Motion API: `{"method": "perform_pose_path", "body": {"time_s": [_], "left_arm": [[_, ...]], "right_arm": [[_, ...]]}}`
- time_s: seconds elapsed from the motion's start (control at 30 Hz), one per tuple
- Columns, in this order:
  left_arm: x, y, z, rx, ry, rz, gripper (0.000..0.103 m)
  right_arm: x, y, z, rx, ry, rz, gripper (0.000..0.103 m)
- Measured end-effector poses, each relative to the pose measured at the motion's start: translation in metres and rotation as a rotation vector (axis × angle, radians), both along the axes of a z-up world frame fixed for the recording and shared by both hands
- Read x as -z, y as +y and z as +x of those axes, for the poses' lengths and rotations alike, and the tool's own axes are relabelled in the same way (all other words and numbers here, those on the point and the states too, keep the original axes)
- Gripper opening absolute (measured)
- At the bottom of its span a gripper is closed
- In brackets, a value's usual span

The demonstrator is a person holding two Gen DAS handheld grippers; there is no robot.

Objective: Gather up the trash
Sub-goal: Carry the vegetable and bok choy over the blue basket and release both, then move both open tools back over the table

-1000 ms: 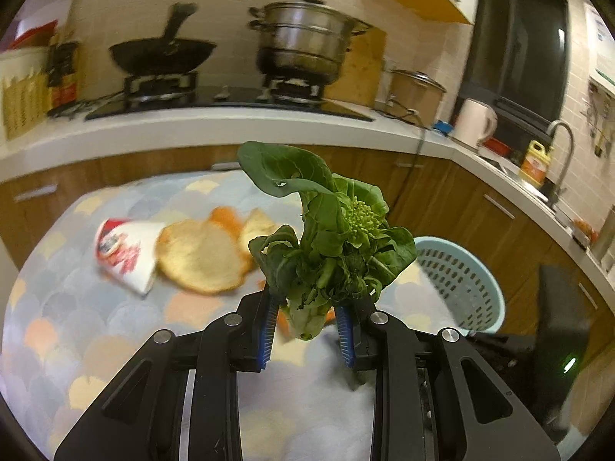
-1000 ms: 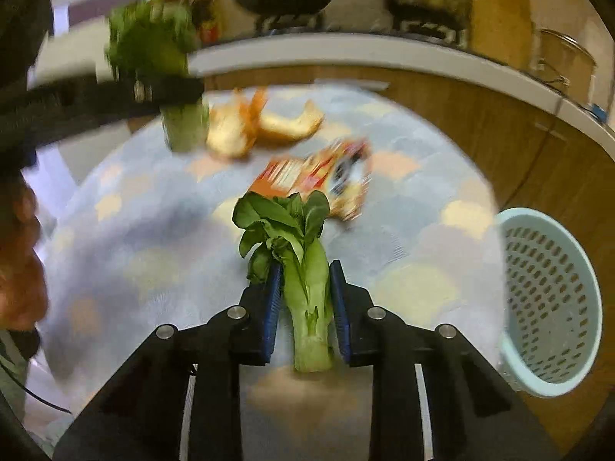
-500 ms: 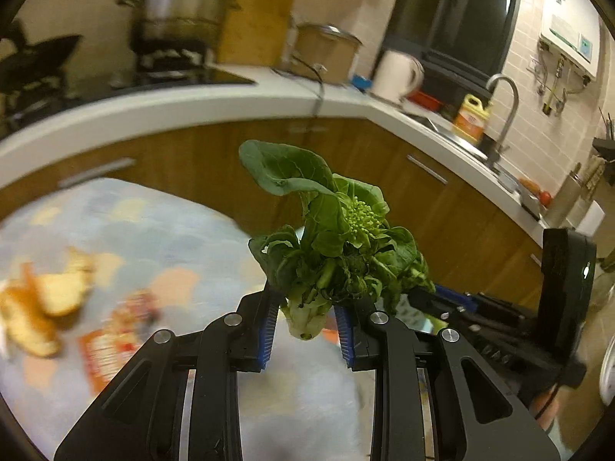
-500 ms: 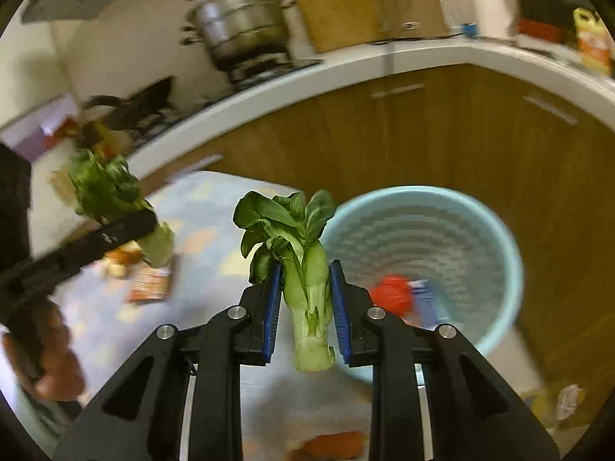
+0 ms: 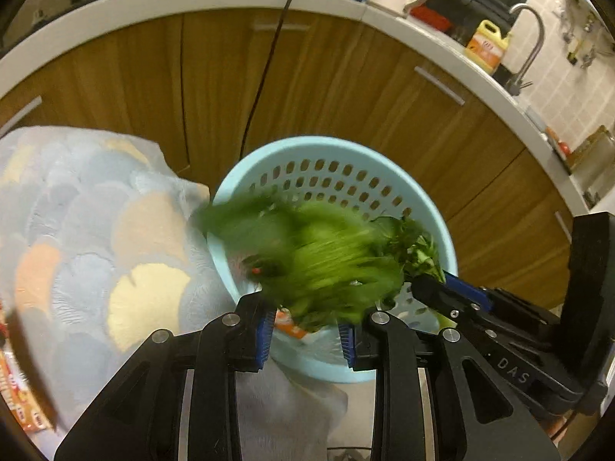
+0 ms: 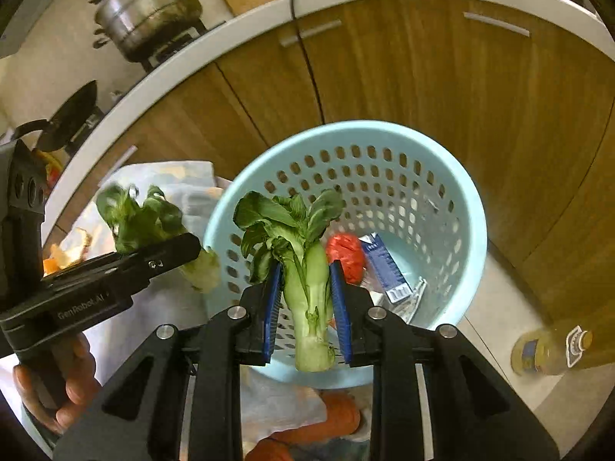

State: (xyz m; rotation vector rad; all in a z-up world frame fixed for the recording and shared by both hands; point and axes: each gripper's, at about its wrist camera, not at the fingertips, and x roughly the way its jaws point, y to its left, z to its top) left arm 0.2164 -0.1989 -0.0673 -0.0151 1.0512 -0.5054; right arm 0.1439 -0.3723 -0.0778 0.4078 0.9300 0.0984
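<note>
Both views taken from the wrists, looking forward along black fingers and steeply down, from close above. Left wrist view faced the pale blue basket beside the patterned cloth, wooden cabinets behind. Right wrist view faced the same basket from a little further right. Shared: basket, cloth edge, cabinets, and each other's gripper at the frame's side.

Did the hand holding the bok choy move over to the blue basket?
Yes. The right gripper carried the bok choy from above the table to over the blue basket.
</note>
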Motion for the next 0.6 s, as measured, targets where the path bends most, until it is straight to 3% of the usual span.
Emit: {"method": "perform_pose_path", "body": {"time_s": [0.13,0.2,0.23,0.3,0.43,0.6], "left_arm": [[0.008,-0.003,0.006,-0.01,0.022,-0.001,0.026],[0.012,-0.004,0.007,-0.006,0.026,0.011,0.029],[0.013,-0.005,0.008,-0.004,0.026,0.015,0.035],[0.012,-0.002,0.006,0.0,0.02,0.005,0.04],[-0.002,0.009,-0.003,-0.02,-0.014,-0.008,0.048],[-0.023,0.028,-0.022,-0.054,-0.076,-0.038,0.05]], "right_arm": [[0.015,-0.001,0.009,-0.001,0.053,0.031,0.024],[0.02,-0.001,0.011,0.004,0.076,0.03,0.026],[0.023,-0.001,0.012,0.001,0.087,0.026,0.028],[0.026,0.001,0.015,-0.009,0.1,0.021,0.046],[0.018,0.003,0.011,-0.006,0.059,-0.004,0.051],[-0.001,0.008,0.003,-0.032,0.0,-0.009,0.051]]}}
